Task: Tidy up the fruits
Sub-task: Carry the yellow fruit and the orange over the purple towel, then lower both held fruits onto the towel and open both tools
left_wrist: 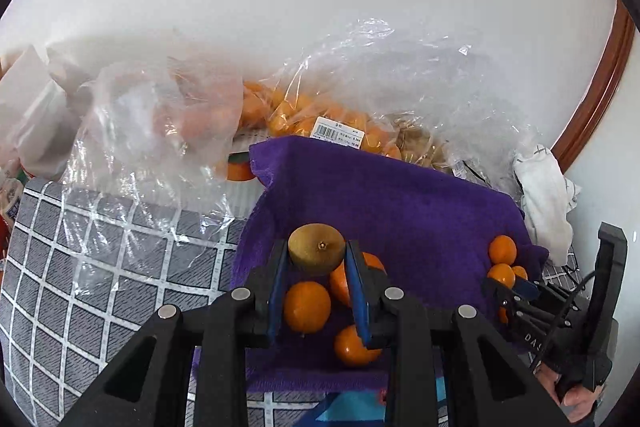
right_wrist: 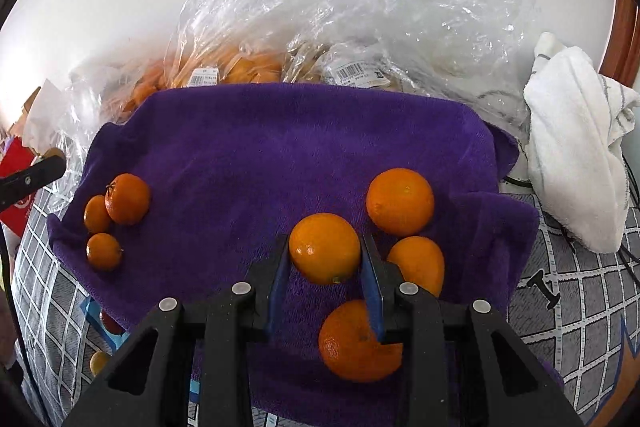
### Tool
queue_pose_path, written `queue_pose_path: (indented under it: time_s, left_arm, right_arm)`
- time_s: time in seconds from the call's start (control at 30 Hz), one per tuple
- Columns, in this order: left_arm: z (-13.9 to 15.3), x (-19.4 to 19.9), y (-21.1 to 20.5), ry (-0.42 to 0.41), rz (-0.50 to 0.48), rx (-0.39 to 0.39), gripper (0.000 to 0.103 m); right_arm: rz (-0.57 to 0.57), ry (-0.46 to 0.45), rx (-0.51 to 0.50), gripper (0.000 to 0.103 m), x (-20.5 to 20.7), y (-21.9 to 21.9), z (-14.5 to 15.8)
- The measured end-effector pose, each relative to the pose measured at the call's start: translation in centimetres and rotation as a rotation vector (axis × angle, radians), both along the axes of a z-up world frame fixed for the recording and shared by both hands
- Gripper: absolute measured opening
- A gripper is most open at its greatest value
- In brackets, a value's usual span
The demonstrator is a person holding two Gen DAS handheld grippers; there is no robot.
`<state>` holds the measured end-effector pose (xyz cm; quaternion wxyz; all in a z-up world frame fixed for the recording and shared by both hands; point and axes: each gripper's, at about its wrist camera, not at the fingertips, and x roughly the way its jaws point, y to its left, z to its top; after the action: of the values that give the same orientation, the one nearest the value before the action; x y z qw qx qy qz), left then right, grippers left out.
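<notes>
On my far left I see crumpled clear plastic bags (left_wrist: 160, 131) lying on the grey checked cloth (left_wrist: 80, 247) that covers the bench, one of them holding orange fruit under a price label (left_wrist: 338, 135). Next comes the purple towel (left_wrist: 400, 195), spread in front of the bags. My left gripper (left_wrist: 318, 255) has its jaws pinching a brown kiwi (left_wrist: 317, 247), held above three oranges (left_wrist: 307, 306) that rest on the towel. Further right, in the left wrist view, my right gripper (left_wrist: 510, 285) shows among a few more oranges, with a hand (left_wrist: 576, 399) gripping its handle.

From the right wrist view, three small tangerines (right_wrist: 127, 199) sit close together at the towel's left edge. The right gripper (right_wrist: 325, 251) has its jaws clamped on an orange (right_wrist: 325, 247), with three others (right_wrist: 400, 201) lying just beside and below it. A white towel (right_wrist: 576, 147) lies bunched at the far right, probably touching the purple one, though the fold hides the contact.
</notes>
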<state>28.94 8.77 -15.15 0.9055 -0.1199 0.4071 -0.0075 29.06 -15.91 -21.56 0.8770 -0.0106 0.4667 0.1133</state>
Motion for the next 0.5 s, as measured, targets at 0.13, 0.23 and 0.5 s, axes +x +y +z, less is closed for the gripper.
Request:
queue_pose_path:
  time_s: [0.13, 0.23, 0.5]
  left_arm:
    - [-1.4, 2.3, -0.4, 0.043, 0.009, -0.018, 0.027]
    - [-2.4, 3.6, -0.5, 0.078, 0.015, -0.024, 0.027]
    - [-4.0, 6.0, -1.3, 0.152, 0.012, 0.036, 0.027]
  right_arm:
    - [0.007, -0.011, -0.030, 0.034, -0.2, 0.3, 0.1]
    - [0.024, -0.006, -0.016, 0.034, -0.3, 0.4, 0.3]
    - [0.022, -0.043, -0.012, 0.045, -1.0, -0.1, 2.0]
